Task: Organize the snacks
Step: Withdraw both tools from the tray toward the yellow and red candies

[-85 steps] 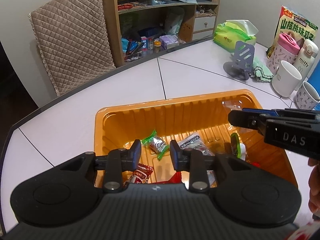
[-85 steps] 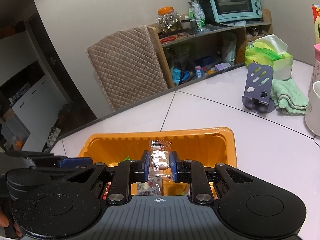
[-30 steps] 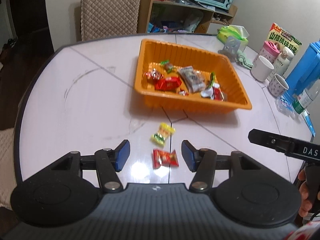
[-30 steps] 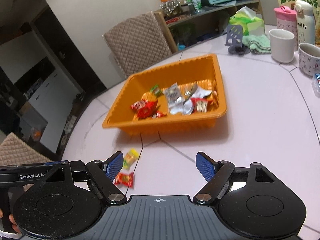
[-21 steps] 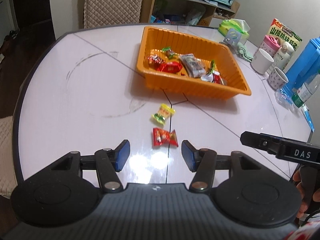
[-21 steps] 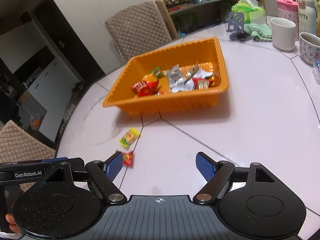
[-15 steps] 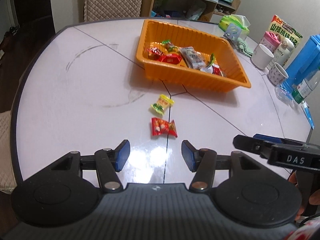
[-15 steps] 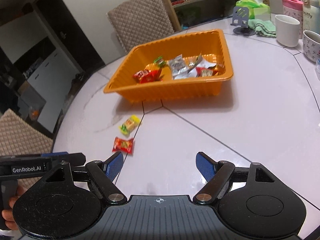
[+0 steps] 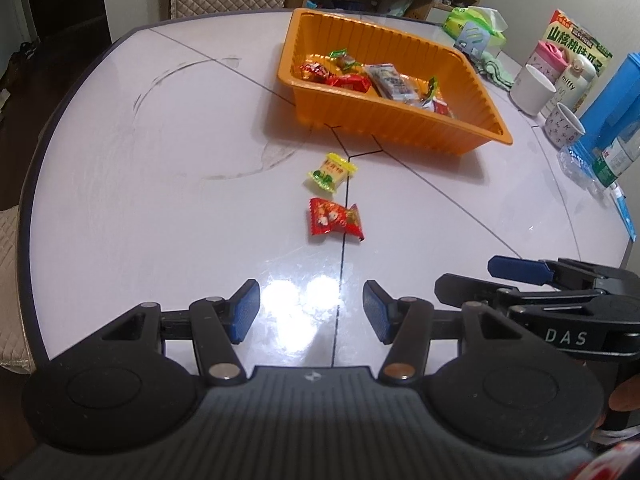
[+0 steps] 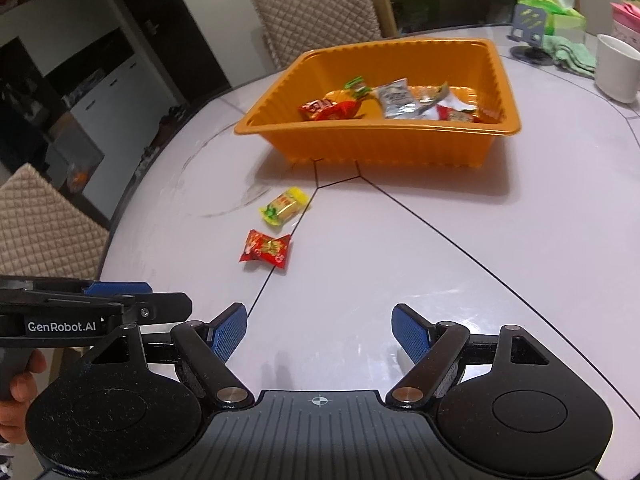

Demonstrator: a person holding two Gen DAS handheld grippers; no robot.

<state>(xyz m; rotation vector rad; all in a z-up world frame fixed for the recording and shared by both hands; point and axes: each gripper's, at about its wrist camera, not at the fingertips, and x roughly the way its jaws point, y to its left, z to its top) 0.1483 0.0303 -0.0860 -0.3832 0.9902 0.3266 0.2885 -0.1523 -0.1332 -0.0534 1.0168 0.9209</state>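
Observation:
An orange tray (image 9: 404, 130) (image 10: 384, 146) holding several wrapped snacks sits mid-table. Two snacks lie loose on the white table in front of it: a yellow packet (image 9: 330, 172) (image 10: 284, 205) and, nearer me, a red packet (image 9: 335, 220) (image 10: 266, 249). My left gripper (image 9: 311, 315) hovers open over the table, just short of the red packet, nothing between its blue pads. My right gripper (image 10: 318, 332) is open wider, also empty, to the right of the left one and farther from the packets. Each gripper shows at the edge of the other's view.
At the table's right stand a white mug (image 9: 532, 89), a patterned cup (image 9: 563, 126), bottles, a blue box (image 9: 612, 104), a snack bag, a tissue pack (image 9: 474, 26) and a phone stand (image 10: 528, 32). Quilted chairs (image 10: 316, 8) ring the table; a shelf with a toaster oven stands behind.
Both grippers have drawn back from the tray and sunk toward the table. The two loose packets now lie farther ahead of the left gripper's pads. Both jaws kept their width.

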